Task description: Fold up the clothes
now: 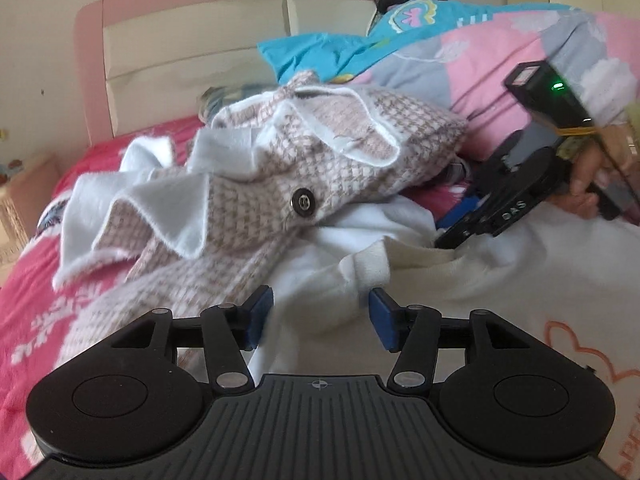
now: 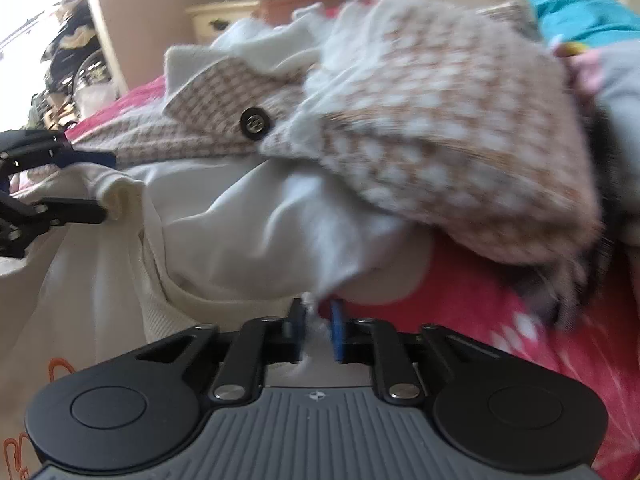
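A cream-white sweatshirt [image 1: 500, 280] with an orange print lies across the bed. A pink-beige houndstooth coat [image 1: 340, 140] with a black button [image 1: 304, 202] is heaped on its far part. My left gripper [image 1: 322, 318] is open, with a cuff of the sweatshirt between the blue pads but not pinched. The right wrist view shows it at the left edge as the left gripper [image 2: 102, 186], straddling that cuff. My right gripper [image 2: 318, 328] is shut on a white fold of the sweatshirt [image 2: 240, 240], just below the coat [image 2: 440, 120]. In the left wrist view the right gripper [image 1: 444, 242] dips into the fabric.
The bed has a pink patterned sheet [image 1: 36, 280] and a pink headboard [image 1: 120, 20]. A person lies at the back right under a blue and pink quilt [image 1: 480, 60]. A hand [image 1: 588, 176] holds the right gripper. A cream bedside cabinet [image 2: 224, 16] stands beyond the bed.
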{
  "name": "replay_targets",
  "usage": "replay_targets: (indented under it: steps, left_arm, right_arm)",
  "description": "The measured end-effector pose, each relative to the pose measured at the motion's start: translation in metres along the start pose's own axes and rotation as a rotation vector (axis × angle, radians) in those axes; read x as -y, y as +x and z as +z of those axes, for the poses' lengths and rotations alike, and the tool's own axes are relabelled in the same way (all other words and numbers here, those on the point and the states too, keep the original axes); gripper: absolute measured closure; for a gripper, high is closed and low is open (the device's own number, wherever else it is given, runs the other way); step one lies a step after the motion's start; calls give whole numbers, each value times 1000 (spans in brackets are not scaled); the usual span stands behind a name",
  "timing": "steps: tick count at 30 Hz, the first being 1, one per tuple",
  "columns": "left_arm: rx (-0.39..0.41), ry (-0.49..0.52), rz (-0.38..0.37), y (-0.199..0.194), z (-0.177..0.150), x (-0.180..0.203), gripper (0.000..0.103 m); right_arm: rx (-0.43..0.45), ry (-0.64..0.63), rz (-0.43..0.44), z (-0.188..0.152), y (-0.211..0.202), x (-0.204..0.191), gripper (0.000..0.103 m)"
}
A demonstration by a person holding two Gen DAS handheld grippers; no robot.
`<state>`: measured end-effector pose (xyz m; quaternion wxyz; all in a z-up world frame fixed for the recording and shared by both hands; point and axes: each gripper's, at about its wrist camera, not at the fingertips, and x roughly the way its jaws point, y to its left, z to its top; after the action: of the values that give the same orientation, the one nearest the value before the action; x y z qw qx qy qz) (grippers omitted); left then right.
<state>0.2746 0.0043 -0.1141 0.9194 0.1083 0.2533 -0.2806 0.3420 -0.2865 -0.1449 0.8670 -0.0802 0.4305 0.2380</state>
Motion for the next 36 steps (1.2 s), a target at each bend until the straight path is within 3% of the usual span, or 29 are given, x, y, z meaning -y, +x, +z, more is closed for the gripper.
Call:
replay_targets:
  steps: [2,5,10,13,16,19,21,23,24,25,28,32,36]
  left_arm:
    - [-6,-28,-7,6,0,-1,74]
    - [-9,-86,7,11,-4,-6,90]
    - [54,-184,21,-6,-6,-12,93]
    - [56,-224,36,-11,-6,-15,92]
    - [9,-274,76,1,-6,-21,92]
    - [-28,-329,125,14,-6,-29,85]
    - [-79,-406,103,22,-7,-38,75]
    - [-75,-480,93,21,-7,-45,63]
    - [-60,-513,78,17,-6,-48,59]
    - [-44,-550,60,13,-6,-53,51]
    - [5,-694,11,1,-9,-68,39]
    - [88,-926,-30,-15,-16,-89,36]
    - [193,-1037,61,-40,-18,-103,35]
  right_arm:
    - [40,21,-9,-3,-14,2,92]
    - [139,51,-48,-5,-38,1,93]
    - [345,133,-107,1,-59,-3,93]
    - [366,173,-143,6,-35,-1,93]
    - [313,214,-177,9,4,10,93]
    - [219,286,-199,8,42,18,88]
    - [237,352,-185,9,39,23,78]
    - [284,454,-125,8,22,34,63]
    - [315,506,-98,7,12,40,50]
    - [346,557,-70,5,1,46,48]
    - [381,650,-4,1,-24,59,48]
    - [380,696,65,-6,-47,53,50]
    - [320,655,180,-5,-55,18,58]
